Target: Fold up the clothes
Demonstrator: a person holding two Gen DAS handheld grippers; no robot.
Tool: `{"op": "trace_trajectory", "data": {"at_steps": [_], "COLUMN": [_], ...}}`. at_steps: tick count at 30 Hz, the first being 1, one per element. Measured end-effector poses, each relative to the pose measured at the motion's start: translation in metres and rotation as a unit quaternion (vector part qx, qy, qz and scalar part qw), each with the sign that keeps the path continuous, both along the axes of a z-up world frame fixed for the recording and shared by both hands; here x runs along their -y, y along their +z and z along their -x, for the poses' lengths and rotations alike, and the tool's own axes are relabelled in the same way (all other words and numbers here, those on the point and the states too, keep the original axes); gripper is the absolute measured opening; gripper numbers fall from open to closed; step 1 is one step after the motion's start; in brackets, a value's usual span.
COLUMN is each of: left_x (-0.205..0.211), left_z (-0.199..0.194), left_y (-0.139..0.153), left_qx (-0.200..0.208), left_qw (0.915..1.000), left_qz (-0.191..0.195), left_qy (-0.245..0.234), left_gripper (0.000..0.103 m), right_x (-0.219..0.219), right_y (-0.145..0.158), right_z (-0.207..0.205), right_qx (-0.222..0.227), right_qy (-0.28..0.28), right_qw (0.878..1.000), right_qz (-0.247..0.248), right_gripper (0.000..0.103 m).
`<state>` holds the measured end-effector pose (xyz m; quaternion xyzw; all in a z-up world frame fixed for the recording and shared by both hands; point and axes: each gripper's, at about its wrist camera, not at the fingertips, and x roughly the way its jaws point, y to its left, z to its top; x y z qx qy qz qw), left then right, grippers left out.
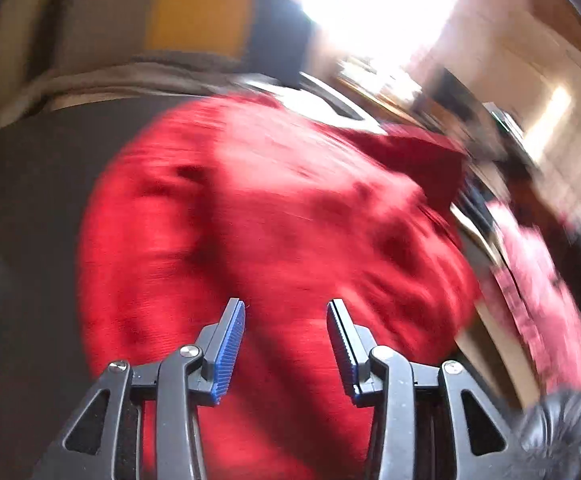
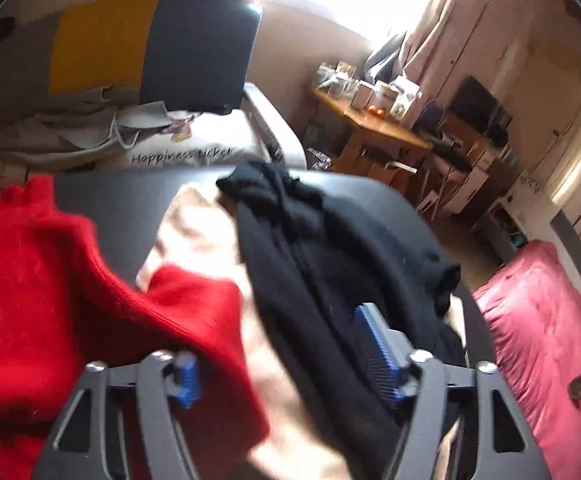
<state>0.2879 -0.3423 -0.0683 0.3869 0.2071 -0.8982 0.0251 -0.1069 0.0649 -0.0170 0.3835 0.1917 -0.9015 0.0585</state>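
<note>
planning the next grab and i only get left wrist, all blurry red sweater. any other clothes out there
Observer: Yes. In the right wrist view a black garment lies crumpled to the right of the red sweater.
Operator: anything under them
Observer: A beige garment shows between the two and runs partly under both.
Operator: right gripper holding anything
Observer: No, the right gripper is open. One of its fingers sits over the black garment, and a fold of the red sweater partly covers the other.
</note>
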Motion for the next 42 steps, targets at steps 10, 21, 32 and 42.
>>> {"op": "trace_trajectory", "data": {"at_steps": [10,21,32,42], "left_x": [0.053,0.031,0.074,0.157], "left_z": [-0.092,-0.048,-0.032,-0.051], "left_y": [-0.028,-0.026,0.041,0.11], "left_qx": [0.004,0.014,-0.012,0.005], "left_qw": [0.9787,0.986,0.9821,0.9464], "left_qz": [-0.086,-0.055,0.042,0.163], "left_qy": [0.186,0.157,0.183,0.279], "left_gripper": [0.052,0.022,0.006,0.0], "right_x": [0.059,0.177,0.224,0.259], "right_y": [-0.002,-0.072,-0.11,-0.121], "right_z": [-0.098,-0.192,-0.205,-0.221], "right_qx": [-0.058,0.081,0.133,0.165], "right_qy": [0.14,0.297,0.325,0.329], "right_qw": [0.986,0.946,0.931,0.924], "right_qz": [0.072,0.106,0.1,0.107], "right_gripper": [0.097,0.097,0.098,0.103]}}
